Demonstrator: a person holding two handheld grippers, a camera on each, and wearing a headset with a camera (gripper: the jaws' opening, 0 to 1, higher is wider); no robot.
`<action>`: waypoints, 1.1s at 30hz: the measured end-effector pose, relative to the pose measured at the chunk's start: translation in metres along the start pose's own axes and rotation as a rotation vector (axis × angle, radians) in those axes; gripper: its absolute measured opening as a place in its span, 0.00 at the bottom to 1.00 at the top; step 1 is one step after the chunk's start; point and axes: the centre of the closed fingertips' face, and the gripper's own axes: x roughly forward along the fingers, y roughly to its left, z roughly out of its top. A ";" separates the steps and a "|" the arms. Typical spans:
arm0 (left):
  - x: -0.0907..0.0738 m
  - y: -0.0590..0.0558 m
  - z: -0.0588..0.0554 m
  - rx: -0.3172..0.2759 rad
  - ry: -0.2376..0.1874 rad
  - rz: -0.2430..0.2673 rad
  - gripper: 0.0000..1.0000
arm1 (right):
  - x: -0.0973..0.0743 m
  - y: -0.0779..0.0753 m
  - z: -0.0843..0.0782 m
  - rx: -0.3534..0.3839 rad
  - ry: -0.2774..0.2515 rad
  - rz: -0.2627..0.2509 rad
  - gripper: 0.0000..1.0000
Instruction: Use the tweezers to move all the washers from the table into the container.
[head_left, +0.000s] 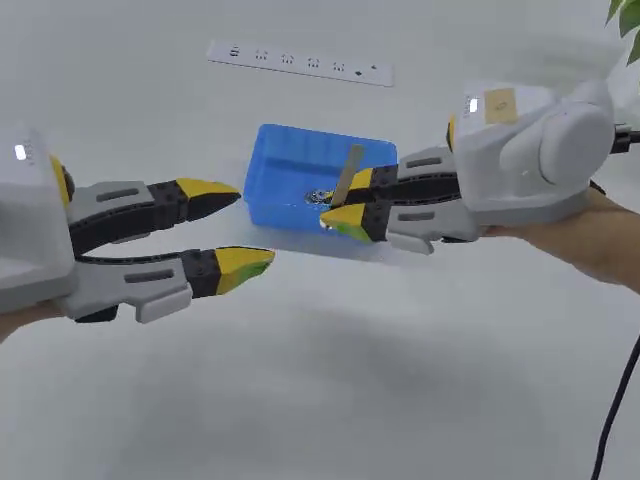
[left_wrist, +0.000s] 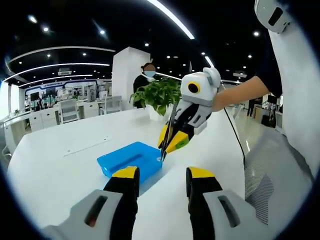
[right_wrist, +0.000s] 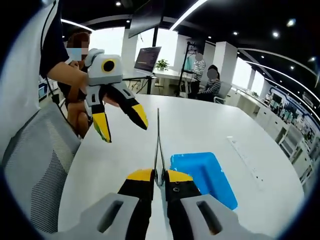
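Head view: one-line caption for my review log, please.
Right gripper, shut on tweezers, holds them over the blue container; left gripper hovers open beside it above the white table.

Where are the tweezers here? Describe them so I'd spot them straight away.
On the white table sits a blue container, and the right gripper reaches over its right side. The tweezers are the thin grey metal strip pinched between its yellow-tipped jaws, far slimmer than anything around.

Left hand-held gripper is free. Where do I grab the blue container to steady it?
Probably pinch the blue container by its left wall, from the left with the open left hand-held gripper, one jaw inside, one outside. The wall looks thin and upright, and the right hand-held gripper with the tweezers hangs over the right side.
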 end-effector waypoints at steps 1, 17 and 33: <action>-0.003 0.001 -0.003 -0.005 0.006 0.004 0.42 | 0.000 -0.003 0.002 -0.008 -0.003 -0.006 0.09; -0.023 0.020 -0.006 -0.137 -0.055 0.077 0.48 | 0.012 -0.069 0.012 -0.044 0.019 -0.061 0.09; -0.027 0.020 -0.030 -0.145 0.029 0.093 0.72 | 0.057 -0.077 -0.048 0.008 0.109 -0.043 0.09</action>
